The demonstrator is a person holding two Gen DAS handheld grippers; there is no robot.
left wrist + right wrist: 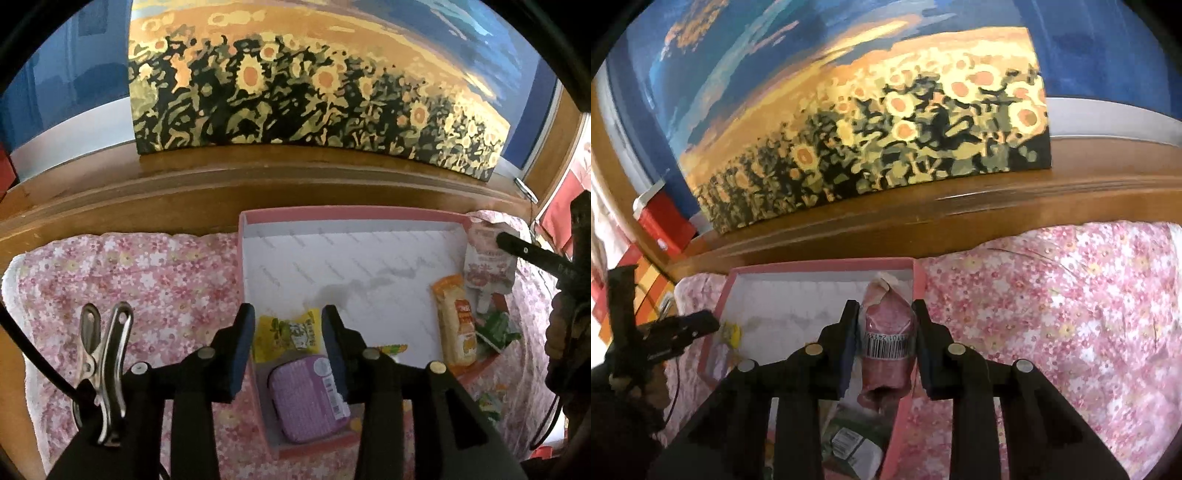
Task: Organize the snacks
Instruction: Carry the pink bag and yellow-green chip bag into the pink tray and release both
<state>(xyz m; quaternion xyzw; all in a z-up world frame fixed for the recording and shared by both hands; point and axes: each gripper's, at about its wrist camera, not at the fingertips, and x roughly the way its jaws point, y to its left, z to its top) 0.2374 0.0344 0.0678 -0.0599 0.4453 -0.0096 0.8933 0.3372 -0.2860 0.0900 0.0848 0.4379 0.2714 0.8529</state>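
A pink-rimmed box [354, 218] with a white floor lies on a flowered cloth. My left gripper [288, 328] is open above its near left corner, over a purple packet [306, 398] and a yellow packet [286, 332]. An orange packet [456, 325] and a green packet [496, 328] lie at the box's right side. My right gripper [886, 328] is shut on a pink-red pouch [886, 332] with a barcode, held over the box's right wall [918, 280]. That pouch also shows in the left wrist view [487, 266].
A sunflower painting [295, 92] leans on a wooden ledge [258, 184] behind the box. The pink flowered cloth [1052, 314] spreads to both sides. A metal clip [107, 354] hangs by my left gripper. Red boxes [663, 221] stand at the far left of the right wrist view.
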